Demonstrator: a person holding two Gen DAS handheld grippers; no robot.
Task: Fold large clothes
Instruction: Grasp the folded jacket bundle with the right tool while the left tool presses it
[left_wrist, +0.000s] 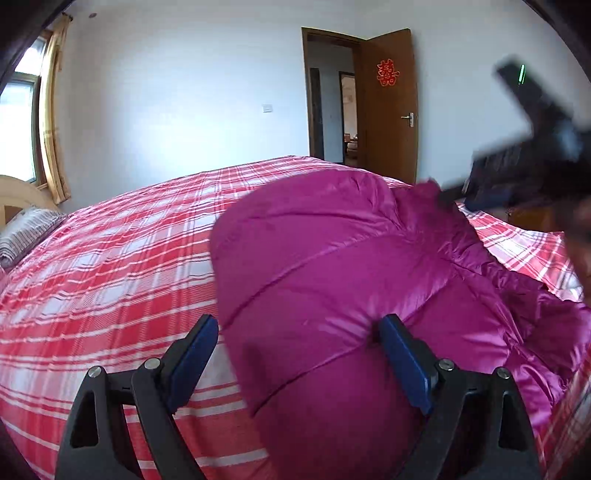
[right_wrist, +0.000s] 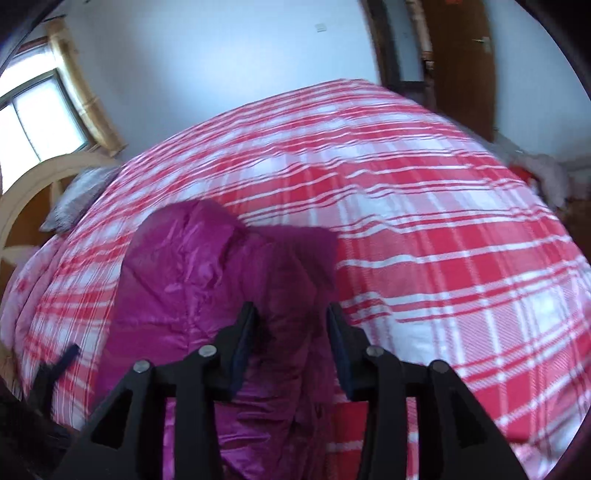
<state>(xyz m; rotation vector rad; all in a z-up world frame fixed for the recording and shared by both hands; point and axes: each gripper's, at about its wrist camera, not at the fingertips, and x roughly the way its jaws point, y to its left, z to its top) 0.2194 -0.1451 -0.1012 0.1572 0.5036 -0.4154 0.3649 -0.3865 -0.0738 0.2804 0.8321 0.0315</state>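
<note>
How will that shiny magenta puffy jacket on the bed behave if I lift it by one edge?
The magenta jacket would probably sag and drape, since it already lies in soft folds. Its glossy shell suggests it may slip between pads. The puffed quilting hints that it is light for its bulk.

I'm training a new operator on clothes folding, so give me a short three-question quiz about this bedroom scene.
1. True or false: the magenta jacket lies on a plain blue bedcover.
2. The left gripper stands: A) shut, B) wide open, C) clamped on a pillow.
3. Is the brown door open or closed?
Key: 1 false, the bedcover is red-and-white plaid; 2 B; 3 open.
</note>
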